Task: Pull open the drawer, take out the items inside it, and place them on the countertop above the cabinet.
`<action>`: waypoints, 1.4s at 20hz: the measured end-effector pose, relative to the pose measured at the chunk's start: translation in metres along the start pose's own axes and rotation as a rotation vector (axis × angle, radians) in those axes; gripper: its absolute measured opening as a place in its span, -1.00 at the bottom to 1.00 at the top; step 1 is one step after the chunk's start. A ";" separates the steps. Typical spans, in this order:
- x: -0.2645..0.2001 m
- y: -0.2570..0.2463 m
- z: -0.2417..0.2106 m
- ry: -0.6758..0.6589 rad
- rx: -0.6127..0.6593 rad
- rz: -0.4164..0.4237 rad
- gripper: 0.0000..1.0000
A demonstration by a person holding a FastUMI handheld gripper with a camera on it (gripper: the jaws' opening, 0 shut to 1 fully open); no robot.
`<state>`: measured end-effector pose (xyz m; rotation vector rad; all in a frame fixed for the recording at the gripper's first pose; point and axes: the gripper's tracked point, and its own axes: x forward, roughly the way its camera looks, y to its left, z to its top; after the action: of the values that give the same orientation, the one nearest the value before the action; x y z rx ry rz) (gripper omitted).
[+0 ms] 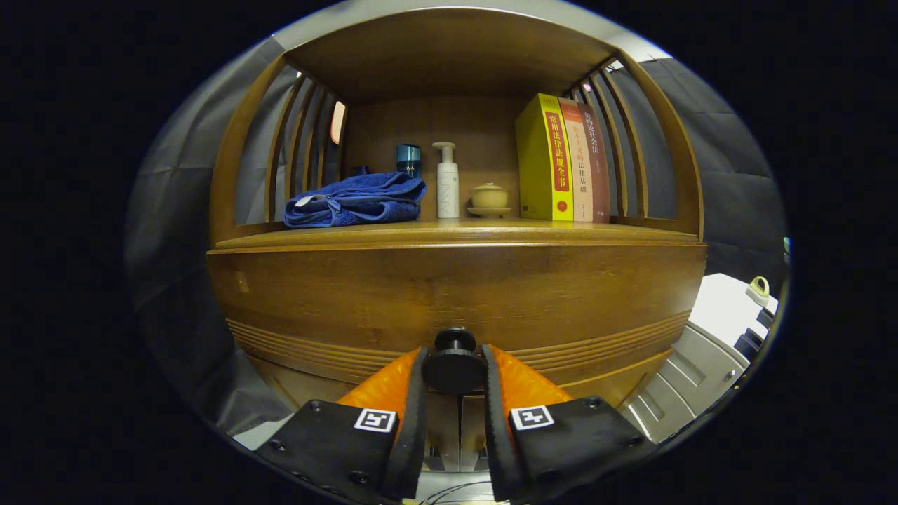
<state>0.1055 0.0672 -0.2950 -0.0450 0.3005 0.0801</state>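
The drawer (456, 294) is sitting shut in the wooden cabinet (242, 175), its front filling the space just beyond the fingers, with grooved trim running along its lower edge. Its dark round knob (454, 365) is sticking out at the middle of that lower edge. The gripper (454, 375) is reaching straight at it, and its jaws are pinching the knob, one finger pressing on the left side and one on the right. What lies inside the drawer is hidden behind the closed front.

Above the drawer, the surface (456, 235) is carrying a row of things under the cabinet's arched top. On the left a folded blue towel (354, 200) is lying, partly covering a blue cup (408, 160) standing behind it. Just right of that a white pump bottle (447, 182) is standing upright, then a small lidded bowl on a saucer (489, 200). On the right three books (561, 161) are standing side by side against the slatted side.

Far right, below the cabinet, a pale piece of furniture (715, 344) is being cut off and is hard to make out.
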 end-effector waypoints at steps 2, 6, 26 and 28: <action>-0.005 0.001 -0.002 0.002 0.000 -0.008 -0.19; -0.026 -0.001 -0.006 0.007 -0.008 0.004 -0.19; -0.149 -0.006 -0.043 0.081 0.001 -0.015 -0.20; -0.159 -0.006 -0.045 0.085 0.008 -0.012 -0.20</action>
<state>-0.0583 0.0469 -0.2902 -0.0426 0.3858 0.0657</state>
